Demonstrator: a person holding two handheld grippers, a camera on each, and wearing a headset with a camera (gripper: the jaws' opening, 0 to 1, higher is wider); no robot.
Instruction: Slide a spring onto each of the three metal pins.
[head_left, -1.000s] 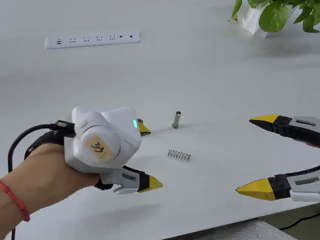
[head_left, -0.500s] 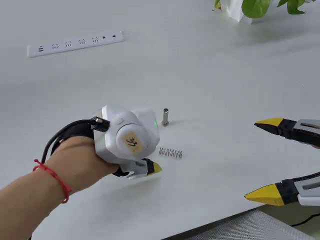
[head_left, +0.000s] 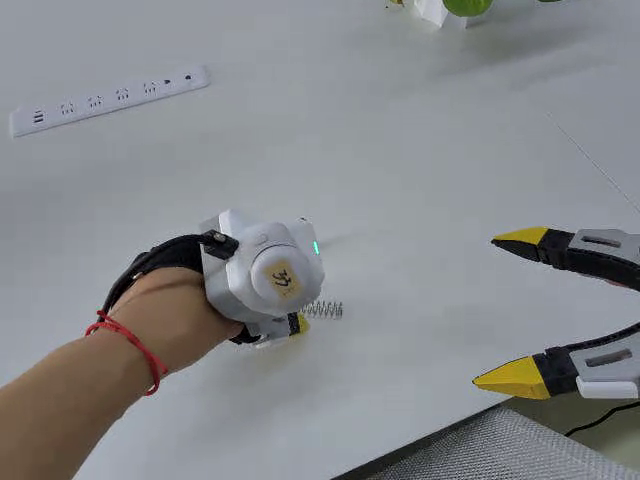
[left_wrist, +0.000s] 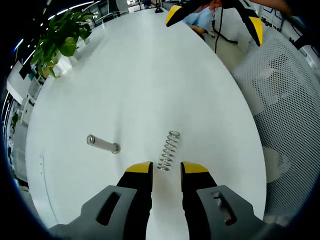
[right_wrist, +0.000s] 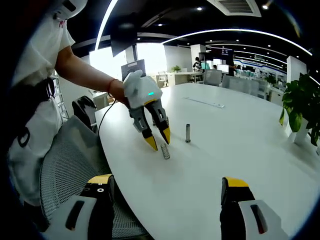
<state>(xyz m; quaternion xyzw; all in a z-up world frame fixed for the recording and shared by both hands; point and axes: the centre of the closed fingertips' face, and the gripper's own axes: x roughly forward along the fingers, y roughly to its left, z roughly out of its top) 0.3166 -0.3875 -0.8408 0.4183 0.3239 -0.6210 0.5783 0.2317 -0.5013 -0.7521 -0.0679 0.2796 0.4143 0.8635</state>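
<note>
left hand-held gripper (left_wrist: 166, 170); jaws apart, seemingly astride spring (left_wrist: 169, 149) end

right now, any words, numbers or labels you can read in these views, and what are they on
No text reads clearly in any view.
Yellow sticker on the back of the left gripper: a dark handwritten mark, too blurred to read.
Power strip: small marks by the sockets, too small to read.
Dark board in the right gripper view: a pale label, blurred.

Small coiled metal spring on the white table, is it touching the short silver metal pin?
Apart. The left gripper view shows bare white tabletop between the small coiled metal spring and the short silver metal pin.
</note>
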